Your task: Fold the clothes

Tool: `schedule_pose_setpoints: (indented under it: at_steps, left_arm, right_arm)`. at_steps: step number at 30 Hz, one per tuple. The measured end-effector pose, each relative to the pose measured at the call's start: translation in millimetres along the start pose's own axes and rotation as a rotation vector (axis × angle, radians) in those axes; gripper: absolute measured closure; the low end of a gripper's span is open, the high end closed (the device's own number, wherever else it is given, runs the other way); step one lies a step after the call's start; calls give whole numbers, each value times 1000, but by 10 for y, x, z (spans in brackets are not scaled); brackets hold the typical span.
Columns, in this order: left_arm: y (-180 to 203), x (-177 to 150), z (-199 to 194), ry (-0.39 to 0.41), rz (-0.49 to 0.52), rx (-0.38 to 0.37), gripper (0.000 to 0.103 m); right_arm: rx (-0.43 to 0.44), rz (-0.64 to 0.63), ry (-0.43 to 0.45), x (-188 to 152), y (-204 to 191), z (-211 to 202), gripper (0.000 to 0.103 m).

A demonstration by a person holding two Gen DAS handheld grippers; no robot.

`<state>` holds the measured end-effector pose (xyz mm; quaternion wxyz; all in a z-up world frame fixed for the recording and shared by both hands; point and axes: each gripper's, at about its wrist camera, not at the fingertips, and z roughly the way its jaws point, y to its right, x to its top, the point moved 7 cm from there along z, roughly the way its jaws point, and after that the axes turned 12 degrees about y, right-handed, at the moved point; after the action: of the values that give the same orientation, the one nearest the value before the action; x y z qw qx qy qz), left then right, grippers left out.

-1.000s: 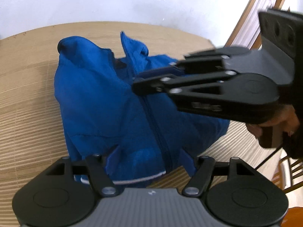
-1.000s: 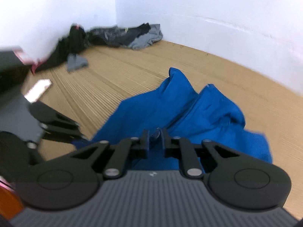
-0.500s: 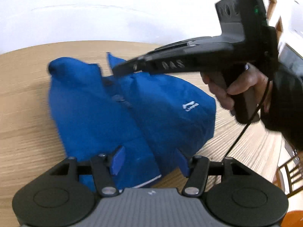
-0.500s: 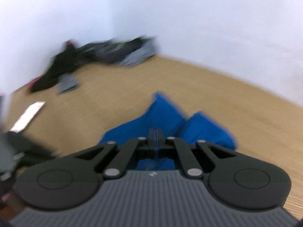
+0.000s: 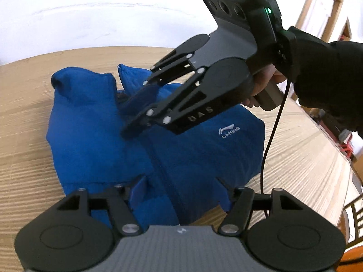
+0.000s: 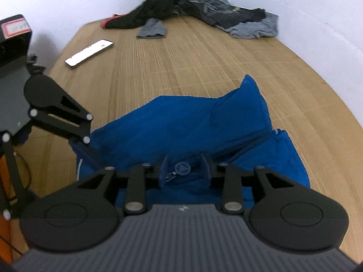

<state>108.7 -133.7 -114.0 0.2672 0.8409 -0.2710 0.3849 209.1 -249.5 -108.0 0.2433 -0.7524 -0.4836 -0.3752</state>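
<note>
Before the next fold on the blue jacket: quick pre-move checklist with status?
1. Right gripper released: ok, jaws opening, zipper pull between them, not pinched.
2. Left gripper clear of cloth: cannot tell; jaws opening, straddling the blue jacket hem.
3. Jacket zipped, front up: ok.
4. Jacket flat: not ok, collar stands bunched.
5. Mat space beyond jacket: ok; clothes pile and remote sit far off.

A blue zip-front jacket (image 5: 95,140) is spread, rumpled, just beneath the right gripper (image 5: 133,115), zipped, collar farthest away.
</note>
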Motion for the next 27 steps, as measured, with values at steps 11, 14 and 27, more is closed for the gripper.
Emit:
schedule_pose_setpoints:
  at_steps: [11, 14, 27]
  left_arm:
    - [116, 39, 89, -44, -28, 137, 36]
    - [128, 50, 90, -50, -30, 171, 36]
    - [205, 147, 180, -60, -19, 249, 35]
  right_arm:
    - [59, 47, 48, -199, 112, -36, 66]
    - [85, 68, 45, -219, 139, -34, 74]
    - [126, 130, 171, -367, 43, -392, 96]
